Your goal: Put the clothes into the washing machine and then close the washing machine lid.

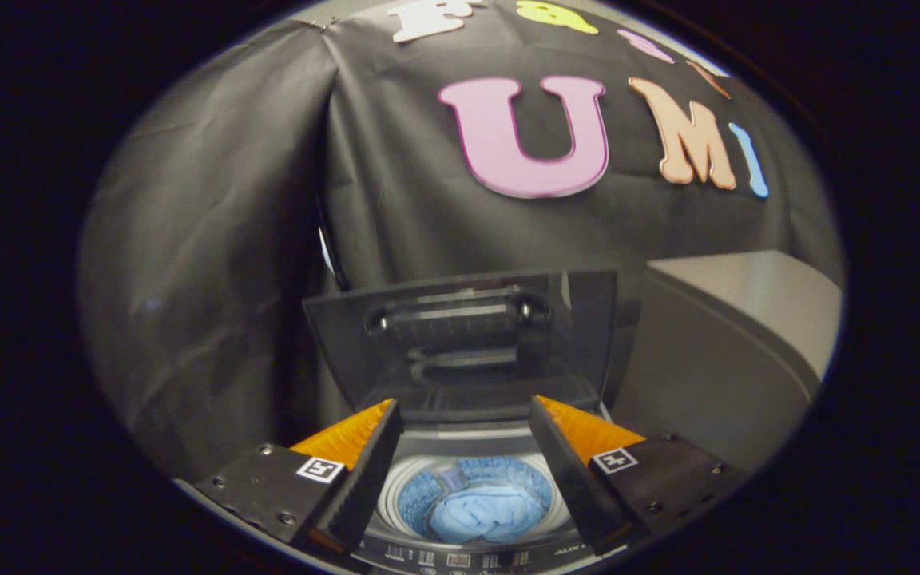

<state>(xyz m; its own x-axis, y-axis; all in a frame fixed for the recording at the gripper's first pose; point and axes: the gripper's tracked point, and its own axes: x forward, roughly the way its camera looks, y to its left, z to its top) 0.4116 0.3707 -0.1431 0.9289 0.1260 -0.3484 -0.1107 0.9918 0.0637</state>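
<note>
A small top-loading washing machine (460,551) stands below my gripper (464,415). Its dark, see-through lid (460,339) is raised upright just beyond the fingertips. Down in the round drum lies a bundle of light blue clothes (485,511), seen between the two fingers. My fingers are spread wide apart above the drum mouth, and nothing sits between them. The machine's control strip runs along its near edge under the fingers.
A grey box-like cabinet (735,335) stands close to the right of the machine. Black cloth walls hang behind and to the left, meeting at a corner seam left of the lid.
</note>
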